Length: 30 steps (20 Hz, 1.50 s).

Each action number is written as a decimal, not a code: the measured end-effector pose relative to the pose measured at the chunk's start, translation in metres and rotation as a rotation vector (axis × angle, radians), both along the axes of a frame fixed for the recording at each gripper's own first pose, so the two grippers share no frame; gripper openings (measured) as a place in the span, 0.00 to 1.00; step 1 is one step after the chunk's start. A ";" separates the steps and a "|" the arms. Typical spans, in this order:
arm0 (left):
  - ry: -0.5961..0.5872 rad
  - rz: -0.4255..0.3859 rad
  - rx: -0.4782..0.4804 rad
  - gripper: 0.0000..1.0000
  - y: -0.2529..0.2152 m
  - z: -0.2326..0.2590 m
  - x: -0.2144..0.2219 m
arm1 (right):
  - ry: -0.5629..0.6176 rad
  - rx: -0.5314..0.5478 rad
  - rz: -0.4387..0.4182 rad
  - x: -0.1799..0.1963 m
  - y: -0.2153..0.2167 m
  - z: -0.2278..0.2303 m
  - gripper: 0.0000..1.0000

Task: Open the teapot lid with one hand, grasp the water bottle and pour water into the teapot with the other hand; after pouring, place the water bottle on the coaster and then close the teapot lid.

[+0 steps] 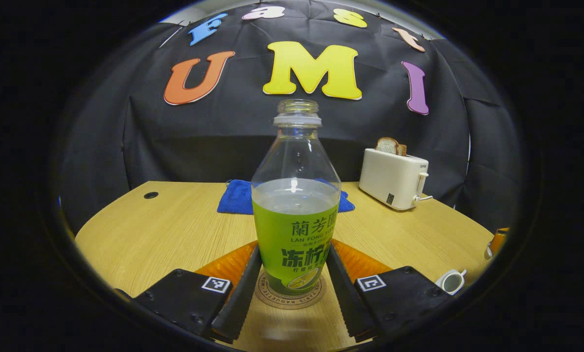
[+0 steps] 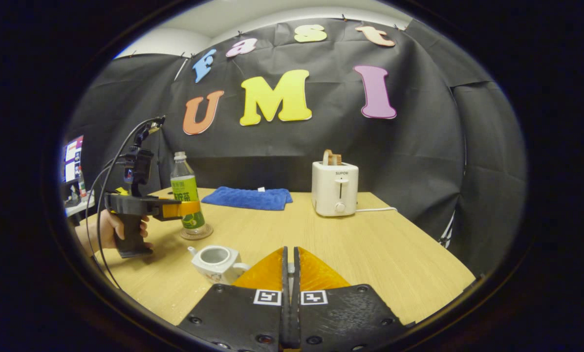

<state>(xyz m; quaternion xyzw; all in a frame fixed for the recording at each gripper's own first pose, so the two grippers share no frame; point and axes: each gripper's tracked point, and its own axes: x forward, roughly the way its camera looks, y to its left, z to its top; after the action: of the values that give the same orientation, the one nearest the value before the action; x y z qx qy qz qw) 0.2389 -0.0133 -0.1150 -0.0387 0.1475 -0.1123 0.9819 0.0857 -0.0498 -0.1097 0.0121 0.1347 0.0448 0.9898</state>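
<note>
Here, water bottle (image 1: pixel 295 215): upright on the coaster (image 1: pixel 290 297), uncapped, near the worktop's (image 2: pixel 370 244) left edge.
Left gripper (image 1: pixel 292 288): jaws on both sides of the bottle's label, apparently touching it.
Teapot (image 2: pixel 217 262): lid off, near the front edge.
Right gripper (image 2: pixel 290 274): jaws closed together; whether they hold anything I cannot tell.
Toaster (image 2: pixel 335 188): toward the back edge.

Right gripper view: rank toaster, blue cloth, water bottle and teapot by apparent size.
1. Toaster.
2. Blue cloth, wider but flatter, so close to the toaster.
3. Water bottle.
4. Teapot, nearest the camera yet smallest.
</note>
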 end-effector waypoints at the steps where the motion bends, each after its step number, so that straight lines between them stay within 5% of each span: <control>1: 0.009 -0.003 0.003 0.79 -0.001 -0.002 0.000 | 0.000 -0.003 0.000 0.000 0.000 0.000 0.00; 4: 0.035 -0.007 0.018 0.83 -0.002 -0.006 -0.001 | -0.001 -0.001 -0.001 0.001 0.000 0.001 0.00; 7: 0.040 0.006 0.004 0.99 0.000 -0.006 -0.004 | -0.002 0.000 0.003 0.000 0.002 0.000 0.00; 17: 0.022 0.060 0.065 0.99 0.030 0.003 -0.056 | -0.042 0.008 0.037 0.003 0.023 0.020 0.00; 30: -0.057 0.241 0.007 0.99 0.111 0.043 -0.161 | -0.076 0.020 0.185 0.036 0.097 0.020 0.00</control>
<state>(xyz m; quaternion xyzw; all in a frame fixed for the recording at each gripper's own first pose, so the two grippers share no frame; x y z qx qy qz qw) 0.0782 0.0976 -0.0716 -0.0494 0.1142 0.0058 0.9922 0.1221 0.0472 -0.0892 0.0077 0.0969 0.1376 0.9857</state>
